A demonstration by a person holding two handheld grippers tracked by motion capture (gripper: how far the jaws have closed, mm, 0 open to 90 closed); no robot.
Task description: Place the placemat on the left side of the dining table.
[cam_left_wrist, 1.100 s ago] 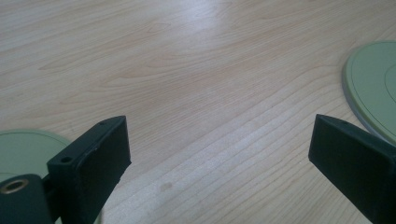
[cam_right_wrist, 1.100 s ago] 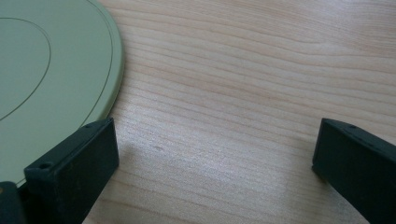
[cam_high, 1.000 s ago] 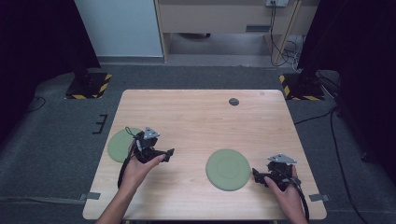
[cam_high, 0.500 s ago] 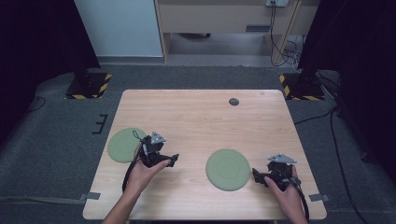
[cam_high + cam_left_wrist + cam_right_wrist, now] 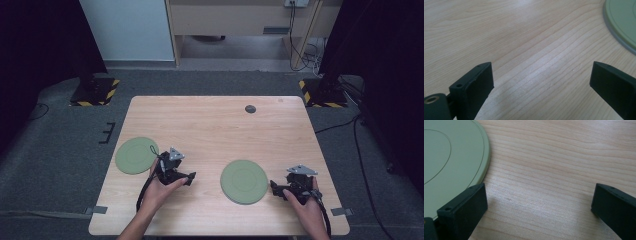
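- The desk (image 5: 220, 125) is a pale wooden top standing on grey carpet; most of its surface is bare, and the work sits along the edge nearest the person.
- Two flat green plates lie on it. The left plate (image 5: 136, 155) rests at the desk's left edge, slightly overhanging it. The centre plate (image 5: 244, 181) lies near the front edge, between the two hands.
- The left gripper (image 5: 186, 179) is held just right of the left plate, apart from it, its jaws pointing toward the centre plate. In the left gripper view the jaws stand wide apart over bare wood with nothing between them, and the rim of a green plate (image 5: 621, 27) shows at the upper right.
- The right gripper (image 5: 274, 185) sits just beside the centre plate's right rim. In the right gripper view its jaws are also spread wide and empty; the plate's edge (image 5: 454, 157) runs just beside one jaw, though I cannot tell whether they touch.
- A small dark round thing (image 5: 250, 109) lies far back on the desk, well apart from everything.
- My reading: this is the approach step, both hands closing on the centre plate with no grasp yet made.
- The next move likely calls for lowering one jaw to desk level and sliding it under the thin rim, since the plate lies flat and offers little to pinch.
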